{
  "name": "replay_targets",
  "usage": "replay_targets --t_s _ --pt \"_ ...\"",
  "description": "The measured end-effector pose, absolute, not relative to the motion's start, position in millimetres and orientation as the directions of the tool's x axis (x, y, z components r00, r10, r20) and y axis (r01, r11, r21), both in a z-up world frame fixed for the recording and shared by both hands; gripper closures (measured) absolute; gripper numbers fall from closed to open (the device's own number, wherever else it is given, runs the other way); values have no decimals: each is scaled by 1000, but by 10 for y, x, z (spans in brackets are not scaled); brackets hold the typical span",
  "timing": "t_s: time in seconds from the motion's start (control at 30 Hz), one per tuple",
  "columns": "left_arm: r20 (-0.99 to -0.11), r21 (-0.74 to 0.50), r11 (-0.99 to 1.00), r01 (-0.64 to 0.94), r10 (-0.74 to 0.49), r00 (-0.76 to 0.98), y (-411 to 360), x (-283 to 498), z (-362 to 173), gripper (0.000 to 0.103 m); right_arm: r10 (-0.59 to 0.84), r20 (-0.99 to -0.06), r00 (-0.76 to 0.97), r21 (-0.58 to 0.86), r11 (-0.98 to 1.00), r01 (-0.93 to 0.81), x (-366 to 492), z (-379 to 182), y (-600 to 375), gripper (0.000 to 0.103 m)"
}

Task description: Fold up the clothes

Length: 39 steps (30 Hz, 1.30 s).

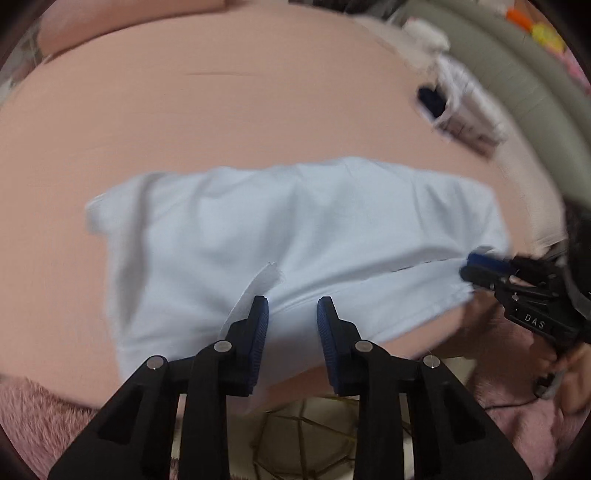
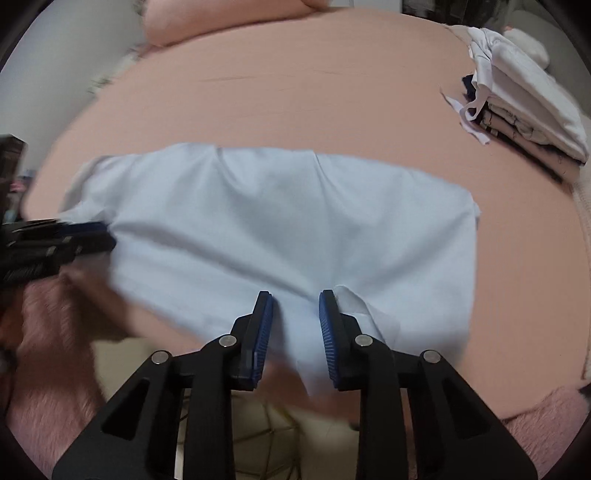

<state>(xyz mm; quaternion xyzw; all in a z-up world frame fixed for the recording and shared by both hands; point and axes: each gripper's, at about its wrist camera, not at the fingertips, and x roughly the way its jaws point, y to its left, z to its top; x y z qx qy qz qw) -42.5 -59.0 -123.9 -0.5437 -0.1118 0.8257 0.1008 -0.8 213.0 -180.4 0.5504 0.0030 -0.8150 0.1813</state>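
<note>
A pale blue garment [image 1: 295,236] lies spread on a pink bed sheet [image 1: 184,110]; it also shows in the right wrist view [image 2: 288,221]. My left gripper [image 1: 292,301] stands open over the garment's near edge, cloth lying between its fingers. My right gripper [image 2: 296,295] stands open at the near right part of the garment, cloth between its fingers too. In the left wrist view the right gripper [image 1: 480,266] sits at the garment's right edge. In the right wrist view the left gripper [image 2: 88,236] sits at the left edge. The image is motion-blurred.
A stack of folded clothes [image 2: 517,107] sits at the bed's far right, also in the left wrist view [image 1: 458,107]. A pink pillow [image 2: 207,18] lies at the head. A fuzzy pink blanket [image 2: 51,369] hangs by the near edge. A grey sofa [image 1: 517,66] stands beyond.
</note>
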Motion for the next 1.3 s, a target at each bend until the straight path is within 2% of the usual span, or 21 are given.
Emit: replay_targets --t_s 0.1,0.2,0.27,0.37,0.43,0.47,0.5,0.53,0.57,0.67,0.73,0.8,0.83,0.87,0.9,1.0,1.03,1.1,1.17,1.23,1.3 --pt "-785 -359 -932 -58 335 -521 -717 -558 -946 75 -334 -853 -402 232 -931 281 -97 -1563 2257 75" --pt "-737 -421 -905 -60 379 -559 -644 -848 -952 75 -321 -798 -511 235 -945 227 -385 -1434 2157 70" --pt "-778 -379 -924 -45 345 -525 -516 -948 -1108 75 -293 -809 -510 222 -955 196 -585 -1587 2068 70" --pt "-865 -245 -969 21 209 -456 -633 -899 -1442 73 -132 -879 -459 78 -988 135 -641 -2012 2125 74" --pt "-833 -357 -932 69 284 -474 -922 -762 -1476 76 -210 -857 -470 177 -978 115 -524 -2045 2422 83" --pt "-829 -362 -925 117 262 -495 -1051 -695 -1423 81 -223 -853 -473 213 -974 75 -497 -2007 2566 95" --pt "-818 -351 -926 137 232 -527 -1118 -640 -1340 81 -210 -848 -487 220 -975 37 -474 -1946 2663 90" --pt "-790 -359 -925 126 229 -569 -1142 -587 -1252 81 -193 -834 -517 217 -976 13 -451 -1864 2714 89" --pt "-757 -385 -917 99 253 -602 -1145 -565 -1185 80 -188 -820 -541 219 -976 6 -441 -1788 2741 84" --pt "-778 -327 -941 88 215 -590 -1042 -682 -1204 79 -200 -802 -563 212 -976 46 -523 -1686 2638 73" --pt "-834 -247 -953 173 118 -540 -1158 -727 -1341 79 -116 -864 -491 113 -993 35 -616 -1901 2550 73" --pt "-830 -306 -914 268 118 -545 -1448 -626 -1419 79 -51 -893 -448 57 -998 0 -555 -2105 2638 75" --pt "-824 -331 -889 317 108 -557 -1587 -562 -1432 78 -66 -882 -467 91 -995 -31 -469 -2106 2794 75" --pt "-817 -355 -861 364 97 -568 -1726 -497 -1445 72 -57 -875 -480 102 -992 -68 -428 -2079 2900 68" --pt "-806 -367 -846 386 83 -586 -1822 -455 -1432 72 -46 -870 -490 102 -991 -88 -415 -2045 2961 64" --pt "-728 -497 -818 290 212 -652 -1809 -469 -1362 72 -36 -847 -530 93 -992 -80 -393 -1914 2999 64" --pt "-725 -491 -833 254 229 -650 -1716 -517 -1354 72 -38 -843 -536 76 -996 -48 -405 -1887 2941 64" --pt "-808 -363 -877 315 128 -576 -1649 -620 -1463 72 -5 -864 -504 4 -1000 5 -461 -1955 2786 62" --pt "-877 -212 -901 377 5 -481 -1597 -723 -1586 74 26 -891 -452 7 -997 -71 -437 -2034 2870 62" --pt "-858 -286 -865 412 40 -512 -1649 -624 -1516 75 8 -900 -436 66 -986 -154 -364 -2005 3023 63" --pt "-799 -344 -889 303 108 -591 -1417 -476 -1299 75 -36 -870 -492 137 -976 -170 -186 -1813 3109 61"
